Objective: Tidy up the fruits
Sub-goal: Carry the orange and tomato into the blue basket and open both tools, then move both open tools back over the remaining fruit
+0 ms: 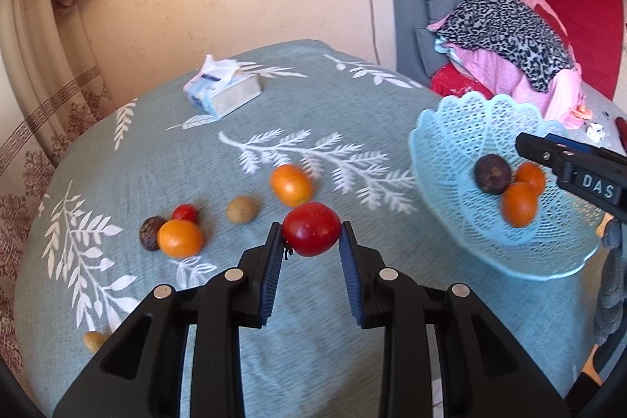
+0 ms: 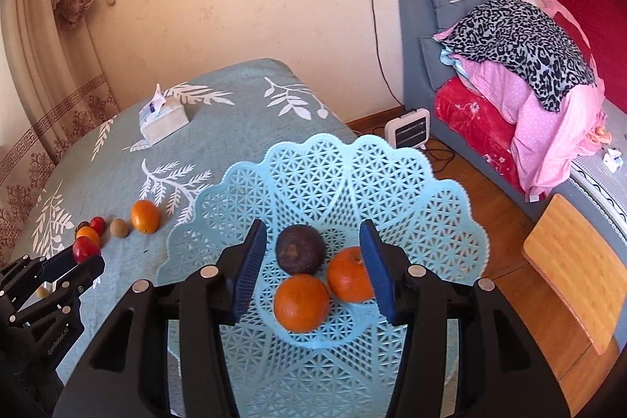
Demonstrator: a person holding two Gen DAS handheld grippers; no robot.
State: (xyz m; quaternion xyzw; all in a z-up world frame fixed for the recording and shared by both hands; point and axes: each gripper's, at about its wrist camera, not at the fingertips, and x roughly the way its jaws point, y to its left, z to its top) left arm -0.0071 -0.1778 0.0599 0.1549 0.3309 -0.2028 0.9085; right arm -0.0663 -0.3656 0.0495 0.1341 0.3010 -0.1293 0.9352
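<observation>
Red apple (image 1: 311, 228) sits clamped between the blue pads of my left gripper (image 1: 311, 241), lifted clear of the teal leaf-print cloth (image 1: 274, 112). It is nearly round, slightly wider than tall, its long axis running across from pad to pad; a dark stem end shows by the left pad. From the right wrist view the apple (image 2: 85, 248) is only a small patch at the tip of that gripper (image 2: 80, 261).

My right gripper (image 2: 311, 263) stands released above the pale blue lattice basket (image 2: 313, 163), nothing pressed between its pads. Below the gap lie a dark brown fruit (image 2: 300, 249) and two oranges (image 2: 301, 302), one partly hidden behind the right pad.

On the cloth: a large orange (image 1: 291, 185), a tan fruit (image 1: 242, 209), a second orange (image 1: 180, 238), a small red fruit (image 1: 185, 212) and a dark fruit (image 1: 151, 233) half covered. Another tan fruit (image 1: 94, 341) is cut off by my left finger. The basket overhangs the table edge; its near rim is hidden.
</observation>
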